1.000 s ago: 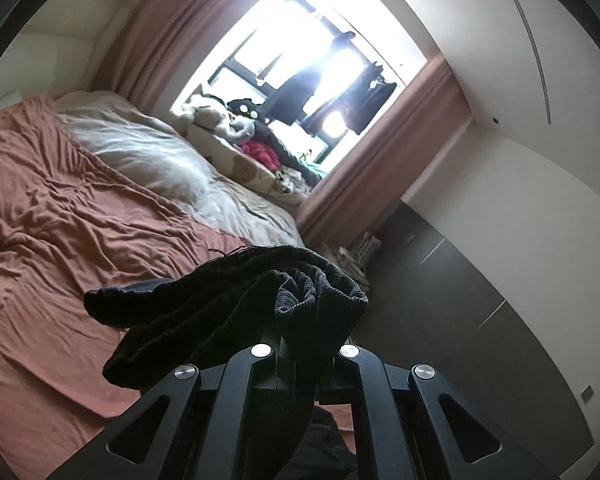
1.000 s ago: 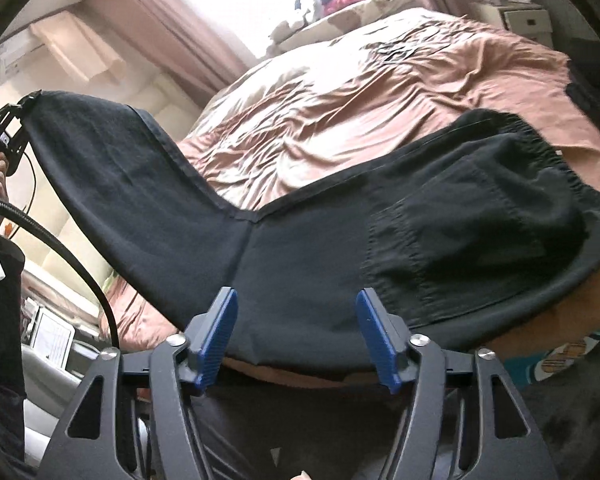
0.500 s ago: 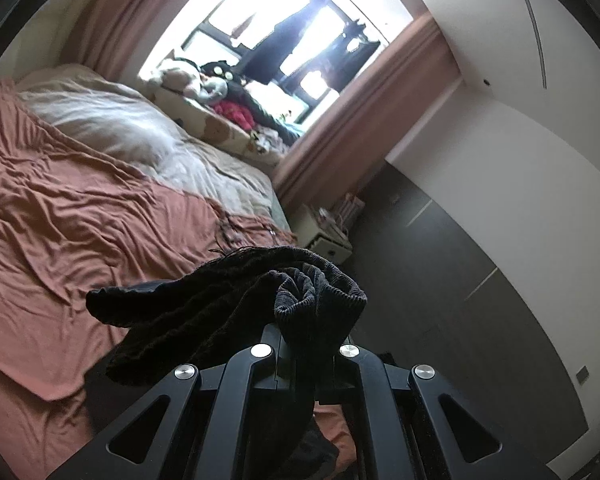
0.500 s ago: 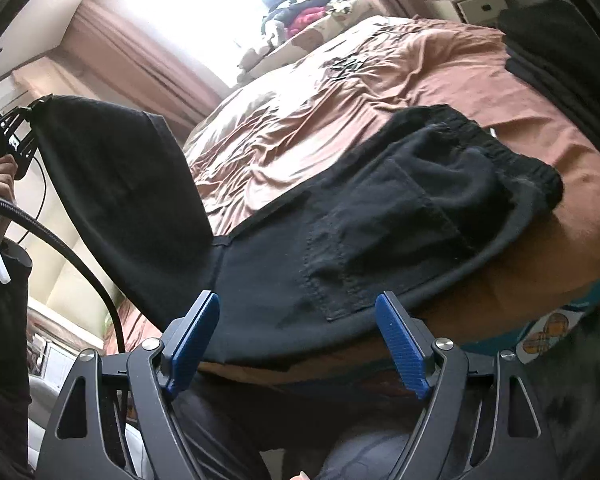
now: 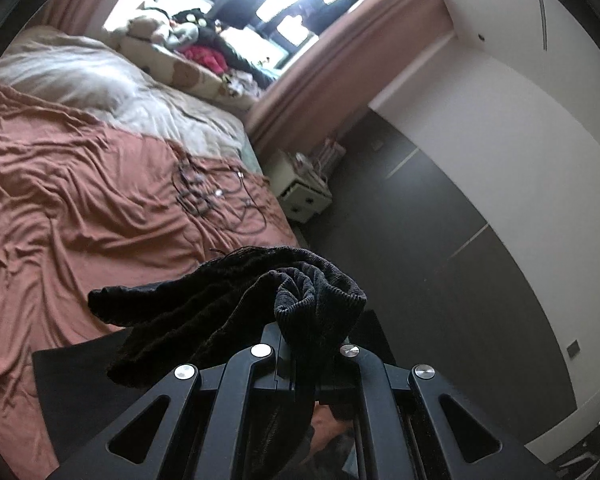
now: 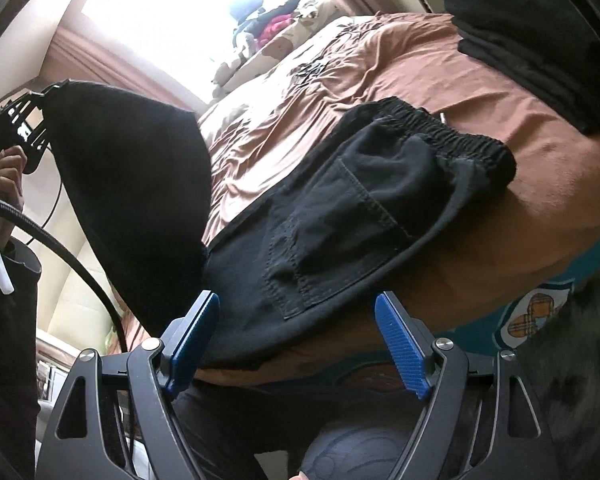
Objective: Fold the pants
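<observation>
Pants (image 6: 340, 216) status: black, waistband half lies flat on the rust-brown bedsheet (image 6: 440, 64) near the bed's front edge, elastic waistband toward the right, back patch pocket facing up. Leg end is lifted off the bed at the left of the right wrist view, hanging as a dark sheet from the left gripper (image 6: 40, 112), which a hand (image 6: 4, 176) holds up high.

Left gripper (image 5: 306, 344) from its own camera: jaws clamped tight on a bunched wad of the black ribbed fabric, which spills out over the fingers to the left. Below and beyond it, the wrinkled bedsheet (image 5: 80, 184), a tangle of thin cables (image 5: 208, 192) lying on it, a pale duvet (image 5: 112, 88) further up, a plush and clothes pile (image 5: 188, 36) by the window, and a white nightstand (image 5: 300, 188) beside the bed.

Right gripper (image 6: 296, 344): blue pads spread wide, nothing between them. It hovers just off the bed's near edge, pointing at the seat of the pants, pads not touching cloth.

Folded black garment stack (image 6: 532, 40) sits on the sheet at far right, apart from the pants. Black cable (image 6: 80, 264) arcs down the left side of the right wrist view.
</observation>
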{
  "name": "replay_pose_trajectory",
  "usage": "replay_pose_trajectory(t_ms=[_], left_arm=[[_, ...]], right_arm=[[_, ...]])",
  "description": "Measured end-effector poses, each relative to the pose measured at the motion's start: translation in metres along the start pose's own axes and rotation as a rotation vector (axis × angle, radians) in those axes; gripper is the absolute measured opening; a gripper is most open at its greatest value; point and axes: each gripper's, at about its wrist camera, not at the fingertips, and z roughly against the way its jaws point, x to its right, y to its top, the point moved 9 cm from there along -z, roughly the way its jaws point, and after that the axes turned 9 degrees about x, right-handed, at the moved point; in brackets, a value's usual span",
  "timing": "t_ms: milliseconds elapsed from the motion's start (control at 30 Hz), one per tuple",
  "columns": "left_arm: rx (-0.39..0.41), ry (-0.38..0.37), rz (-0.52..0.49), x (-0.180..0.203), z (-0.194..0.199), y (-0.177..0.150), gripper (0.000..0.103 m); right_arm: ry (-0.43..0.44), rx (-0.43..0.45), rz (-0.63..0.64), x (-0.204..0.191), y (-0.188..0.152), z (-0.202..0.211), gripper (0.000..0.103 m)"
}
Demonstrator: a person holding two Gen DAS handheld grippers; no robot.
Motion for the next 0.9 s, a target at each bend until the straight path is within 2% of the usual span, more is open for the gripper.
replay_pose_trajectory(t_ms=[533,800,900], left_arm=[[-0.228,-0.003,0.053,-0.025,-0.086,-0.111,0.005],[-0.337,-0.050,0.046,-0.003,-0.122,-0.169,0.005],[-0.446,-0.080,0.052,0.008,-0.137,-0.201,0.008]], right_arm=[[-0.061,0.010,-0.044,0.030,0.004,0.019,0.079],[-0.096,0.016,-0.049,0.040,0.006,0.033,0.079],[-0.108,0.019,-0.051,0.045,0.009,0.039,0.079]])
